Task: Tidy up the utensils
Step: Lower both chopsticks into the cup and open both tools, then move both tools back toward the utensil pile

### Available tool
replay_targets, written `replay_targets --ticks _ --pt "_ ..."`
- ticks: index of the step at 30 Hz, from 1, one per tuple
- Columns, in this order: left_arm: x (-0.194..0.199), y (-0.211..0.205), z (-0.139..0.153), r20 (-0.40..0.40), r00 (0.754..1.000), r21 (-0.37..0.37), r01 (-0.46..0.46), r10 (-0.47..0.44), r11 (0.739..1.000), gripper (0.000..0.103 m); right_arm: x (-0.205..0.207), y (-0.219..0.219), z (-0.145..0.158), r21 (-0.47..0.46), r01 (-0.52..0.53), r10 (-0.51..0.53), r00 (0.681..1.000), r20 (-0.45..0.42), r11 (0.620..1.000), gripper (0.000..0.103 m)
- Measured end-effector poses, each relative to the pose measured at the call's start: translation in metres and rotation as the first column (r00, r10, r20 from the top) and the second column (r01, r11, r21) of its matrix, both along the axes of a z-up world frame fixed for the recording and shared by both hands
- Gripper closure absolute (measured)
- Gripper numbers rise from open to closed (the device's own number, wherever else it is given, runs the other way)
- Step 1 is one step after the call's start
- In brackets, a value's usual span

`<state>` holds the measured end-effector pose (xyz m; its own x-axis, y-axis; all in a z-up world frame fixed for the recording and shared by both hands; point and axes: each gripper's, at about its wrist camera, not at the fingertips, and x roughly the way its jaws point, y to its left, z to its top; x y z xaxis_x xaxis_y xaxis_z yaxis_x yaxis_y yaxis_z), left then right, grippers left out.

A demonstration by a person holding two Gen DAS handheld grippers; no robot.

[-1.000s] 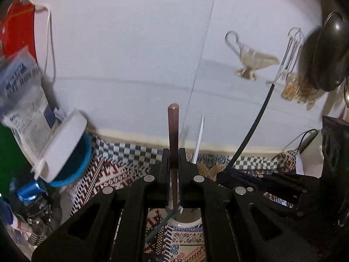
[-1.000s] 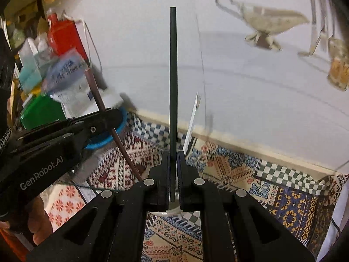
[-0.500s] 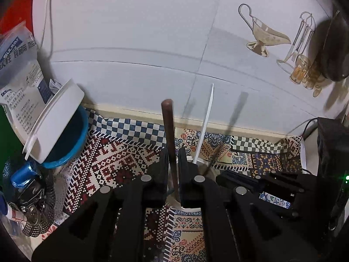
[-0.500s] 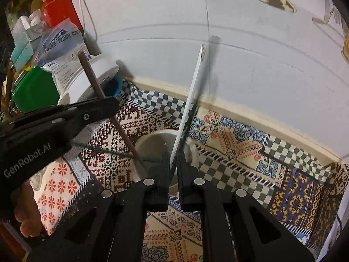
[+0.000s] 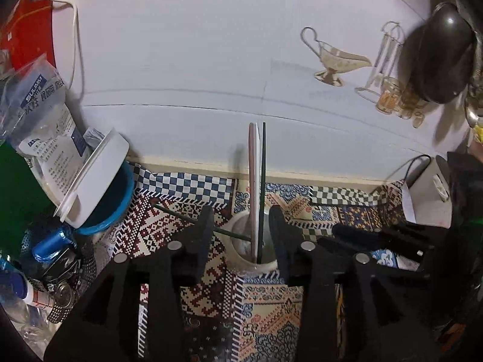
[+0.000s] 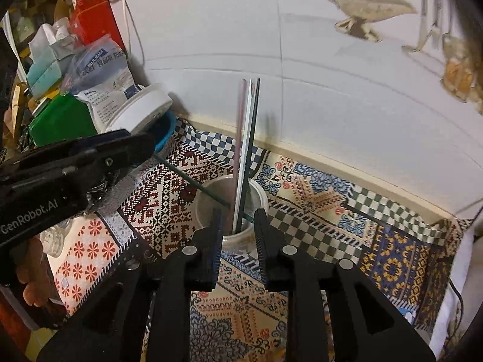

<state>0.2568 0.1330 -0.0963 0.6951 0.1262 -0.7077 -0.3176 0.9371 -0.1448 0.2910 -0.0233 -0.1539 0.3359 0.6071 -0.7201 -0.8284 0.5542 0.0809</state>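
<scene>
White tiled wall rises behind a bench spread with a patchwork-patterned cloth [image 6: 305, 193], and clutter crowds the left edge: a blue bowl with a white lid [image 5: 99, 181] and a printed plastic bag [image 5: 45, 120].

A round white cup [image 6: 211, 205] stands on the cloth and already holds the utensils: a brown-red stick [image 6: 240, 138], a flat white stick [image 6: 246, 147] and a thin dark stick [image 6: 253, 138] stand nearly upright in it, leaning together toward the wall, while a thin green stick [image 6: 187, 178] lies slanted across the rim toward the left. Judging by this, the loading of the cup looks largely done; whether more utensils wait elsewhere cannot be told, since none show loose on the cloth.

The left gripper [image 5: 241, 232] has just been opening, its jaws apart on either side of the cup with nothing pressed between them. The right gripper [image 6: 237, 226] has likewise just been opening to a narrower gap; the sticks stand beyond its tips in the cup, and it holds nothing.
</scene>
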Motion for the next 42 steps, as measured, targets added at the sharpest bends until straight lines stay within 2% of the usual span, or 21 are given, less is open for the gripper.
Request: replay_targets --ticks 9,17,23,31,37,40,42 --pt "-0.029 -0.023 0.001 -0.006 0.998 0.004 0.059 -0.059 0.998 0.055 -0.027 -0.039 0.023 0.043 0.053 -0.055 0.997 0.047 0.998 0.082" --pt "-0.041 -0.056 -0.029 -0.081 0.987 -0.012 0.137 -0.137 0.991 0.055 -0.044 -0.076 0.016 0.026 0.147 -0.148 0.988 0.039 0.989 0.08" --pt "-0.046 -0.086 -0.052 -0.134 0.969 -0.028 0.205 -0.207 0.978 0.055 -0.051 -0.108 -0.008 -0.01 0.238 -0.238 0.971 -0.012 0.971 0.08" --pt "-0.051 -0.119 -0.09 -0.214 0.937 -0.061 0.27 -0.277 0.961 0.055 -0.056 -0.148 -0.055 -0.088 0.357 -0.365 0.924 -0.11 0.93 0.08" --pt "-0.056 -0.133 -0.118 -0.276 0.913 -0.086 0.288 -0.301 0.954 0.055 -0.057 -0.167 -0.103 -0.165 0.393 -0.422 0.882 -0.212 0.905 0.08" --pt "-0.058 -0.135 -0.133 -0.312 0.899 -0.1 0.291 -0.307 0.952 0.055 -0.054 -0.169 -0.122 -0.178 0.38 -0.417 0.86 -0.294 0.908 0.08" --pt "-0.058 -0.135 -0.141 -0.329 0.893 -0.103 0.29 -0.308 0.951 0.055 -0.052 -0.169 -0.132 -0.184 0.382 -0.422 0.851 -0.312 0.906 0.08"
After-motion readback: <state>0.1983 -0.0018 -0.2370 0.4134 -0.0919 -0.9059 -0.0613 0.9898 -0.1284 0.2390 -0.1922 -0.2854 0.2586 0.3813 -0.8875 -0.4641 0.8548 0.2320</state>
